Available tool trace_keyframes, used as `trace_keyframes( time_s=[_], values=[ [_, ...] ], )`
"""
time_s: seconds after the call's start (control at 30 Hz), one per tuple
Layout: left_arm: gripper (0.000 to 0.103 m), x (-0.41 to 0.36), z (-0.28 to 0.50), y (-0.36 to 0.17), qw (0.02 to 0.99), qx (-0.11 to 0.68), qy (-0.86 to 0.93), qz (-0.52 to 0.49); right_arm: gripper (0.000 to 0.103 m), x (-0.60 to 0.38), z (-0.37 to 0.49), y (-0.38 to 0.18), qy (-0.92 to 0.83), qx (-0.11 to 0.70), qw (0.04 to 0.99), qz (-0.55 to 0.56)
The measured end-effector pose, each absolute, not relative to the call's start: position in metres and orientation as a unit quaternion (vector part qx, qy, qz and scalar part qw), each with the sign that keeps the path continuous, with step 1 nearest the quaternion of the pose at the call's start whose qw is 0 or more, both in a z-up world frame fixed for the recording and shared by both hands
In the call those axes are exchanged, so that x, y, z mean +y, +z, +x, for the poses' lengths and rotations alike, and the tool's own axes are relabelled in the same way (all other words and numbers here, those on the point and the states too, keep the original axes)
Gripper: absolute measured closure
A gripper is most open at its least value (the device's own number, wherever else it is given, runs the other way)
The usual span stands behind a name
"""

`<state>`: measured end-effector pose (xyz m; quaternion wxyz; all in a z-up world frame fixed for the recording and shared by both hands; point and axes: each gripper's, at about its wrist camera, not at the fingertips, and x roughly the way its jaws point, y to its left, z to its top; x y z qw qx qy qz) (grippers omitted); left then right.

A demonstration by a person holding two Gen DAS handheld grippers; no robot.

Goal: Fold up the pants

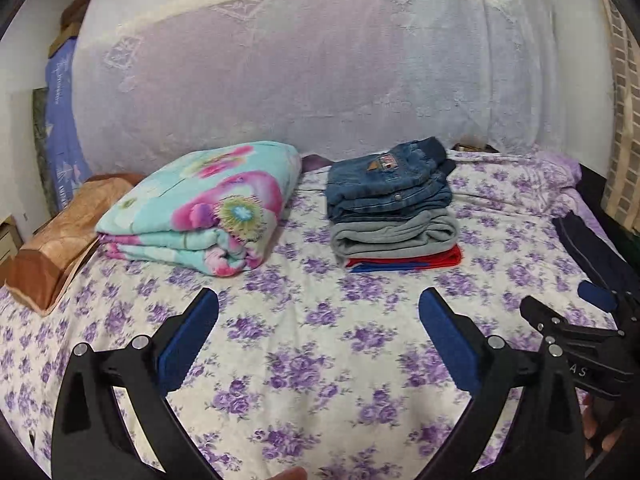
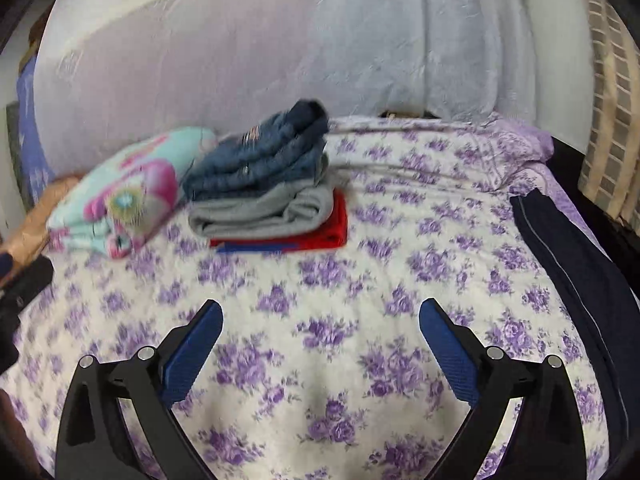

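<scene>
Both tools hang over the bed with nothing between their fingers. Left tool (image 1: 318,304): its two black arms with flat blue pads stand wide apart above the sheet. Right tool (image 2: 320,316): same build, likewise spread wide and holding nothing.

Under them lies the bed sheet (image 1: 304,344), soft white cotton printed with purple flower clusters, mostly smooth with shallow creases.

Beyond the tools, near the middle of the bed, sits the stack of folded pants (image 1: 394,208). From bottom to top it has a thin flat red and blue pair, a thick grey fleece pair with rounded folds, and stiff blue denim with seams and a small patch.

To the right of the stack, at the bed's edge, unfolded dark navy pants (image 2: 568,280) lie stretched long, with a thin pale stripe along the leg.

To the left of the stack rests a plump folded blanket (image 1: 208,212), turquoise plush with pink flowers. Further left is a shiny tan pillow (image 1: 60,248).

Behind the stack rises a pale lace curtain (image 1: 320,72), sheer, with diamond motifs.
</scene>
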<state>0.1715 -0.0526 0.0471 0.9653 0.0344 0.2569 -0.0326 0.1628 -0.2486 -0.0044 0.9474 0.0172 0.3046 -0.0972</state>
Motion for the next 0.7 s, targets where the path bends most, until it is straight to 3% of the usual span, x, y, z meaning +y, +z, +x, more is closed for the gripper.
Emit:
trace_keyframes(
  time_s=[0.7],
  values=[
    [0.005, -0.043, 0.201, 0.004, 0.949, 0.316, -0.011, 0.007, 0.004, -0.239, 0.162, -0.026, -0.104, 0.313, 0.944, -0.01]
  ],
)
